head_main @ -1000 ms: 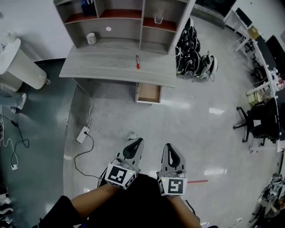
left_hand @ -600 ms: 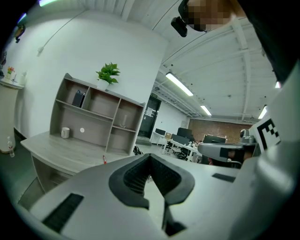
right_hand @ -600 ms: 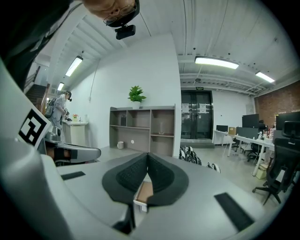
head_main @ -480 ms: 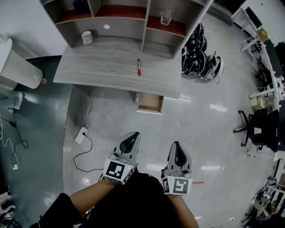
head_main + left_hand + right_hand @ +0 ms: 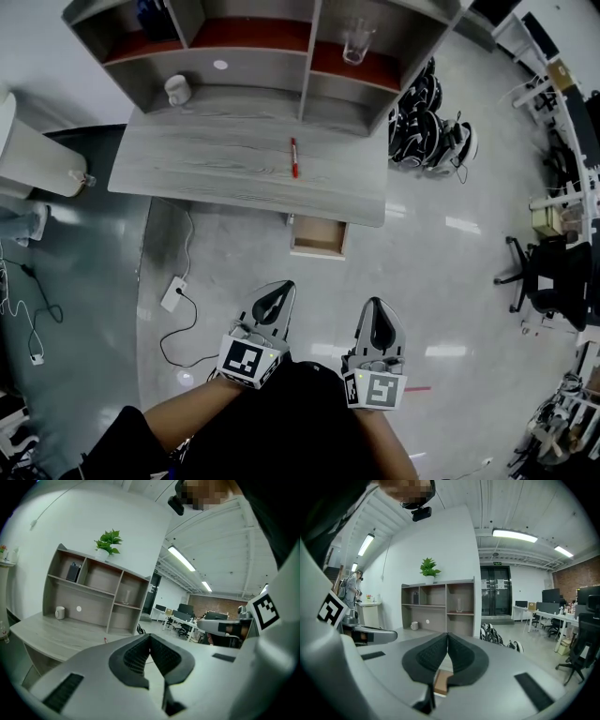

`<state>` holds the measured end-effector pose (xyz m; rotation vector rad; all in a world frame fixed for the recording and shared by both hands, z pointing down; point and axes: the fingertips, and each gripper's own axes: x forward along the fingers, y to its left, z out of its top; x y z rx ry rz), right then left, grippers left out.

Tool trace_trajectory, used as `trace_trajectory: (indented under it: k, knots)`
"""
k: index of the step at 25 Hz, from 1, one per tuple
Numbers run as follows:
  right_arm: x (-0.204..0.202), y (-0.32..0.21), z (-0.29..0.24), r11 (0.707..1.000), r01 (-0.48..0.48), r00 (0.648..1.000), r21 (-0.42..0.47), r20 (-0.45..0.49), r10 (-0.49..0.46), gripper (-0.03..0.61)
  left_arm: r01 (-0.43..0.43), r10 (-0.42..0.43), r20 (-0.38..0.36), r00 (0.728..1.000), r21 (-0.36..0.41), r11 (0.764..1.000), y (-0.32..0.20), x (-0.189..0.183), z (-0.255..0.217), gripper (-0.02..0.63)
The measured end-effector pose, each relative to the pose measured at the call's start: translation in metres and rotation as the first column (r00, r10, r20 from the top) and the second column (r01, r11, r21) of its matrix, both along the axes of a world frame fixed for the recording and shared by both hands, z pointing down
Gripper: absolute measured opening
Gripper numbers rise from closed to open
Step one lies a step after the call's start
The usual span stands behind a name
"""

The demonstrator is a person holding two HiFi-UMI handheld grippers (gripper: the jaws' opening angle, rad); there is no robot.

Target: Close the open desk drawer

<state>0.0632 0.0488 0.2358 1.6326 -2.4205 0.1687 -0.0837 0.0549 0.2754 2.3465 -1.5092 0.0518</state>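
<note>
- Now below the front edge of the desk (image 5: pixel 234 164), toward its right end: wooden drawer (image 5: pixel 319 236), pulled out and open.
- Well apart from the desk, over the glossy floor: left gripper (image 5: pixel 277 292), jaws pressed together, nothing between them.
- Just beside it, equally far from the desk: right gripper (image 5: pixel 378 314), jaws also pressed together and empty, pointing toward the drawer.
- On the desk top, near the middle: red marker (image 5: pixel 293 157).
- At the back left of the desk: white mug (image 5: pixel 176 90).
- Below the desk's left part, on the floor: white power strip (image 5: pixel 174 293).
</note>
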Motion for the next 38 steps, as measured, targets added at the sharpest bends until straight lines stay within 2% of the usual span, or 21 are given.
trace_trajectory:
  k: [8,16,19,24,26,30,33,34,36,38]
  knots:
    - [0.019,-0.020,0.024,0.998,-0.064,0.998,-0.027,-0.009,0.064,0.017,-0.012,0.014,0.051,0.999,-0.038,0.999,-0.019,-0.008,0.025,0.014]
    - [0.033,-0.051,0.094,0.996,0.016,0.999,-0.090,-0.044,-0.020,0.017,0.055,-0.038,0.116,0.993,-0.144,0.988,-0.037,-0.005,0.072,0.014]
    - [0.033,-0.069,0.118,0.994,0.046,0.997,-0.099,-0.054,-0.052,0.018,0.077,-0.052,0.158,0.986,-0.154,0.985,-0.050,-0.010,0.091,0.014]
    - [0.049,-0.086,0.166,0.990,0.032,0.997,-0.140,-0.059,-0.040,0.018,0.067,-0.034,0.208,0.978,-0.152,0.986,-0.063,-0.007,0.126,0.014]
    - [0.051,-0.088,0.183,0.987,0.038,0.997,-0.155,-0.056,-0.048,0.018,0.068,-0.029,0.214,0.976,-0.175,0.982,-0.064,-0.009,0.146,0.014]
    - [0.050,-0.085,0.228,0.979,0.052,0.997,-0.199,-0.040,-0.061,0.018,0.037,0.020,0.277,0.961,-0.198,0.980,-0.060,-0.018,0.182,0.014]
    - [0.053,-0.088,0.268,0.972,0.027,0.999,-0.234,-0.030,-0.035,0.018,0.033,0.034,0.271,0.962,-0.240,0.970,-0.061,-0.026,0.215,0.014]
    - [0.054,-0.089,0.283,0.968,0.021,0.999,-0.250,-0.036,-0.031,0.018,0.028,0.047,0.292,0.955,-0.246,0.969,-0.061,-0.027,0.228,0.014]
    - [0.052,-0.088,0.313,0.955,0.043,0.996,-0.294,-0.065,-0.065,0.018,0.004,0.085,0.370,0.925,-0.233,0.972,-0.058,-0.026,0.251,0.014]
    - [0.054,-0.083,0.336,0.938,0.076,0.991,-0.338,-0.077,-0.108,0.018,-0.006,0.101,0.398,0.912,-0.234,0.972,-0.052,-0.021,0.267,0.014]
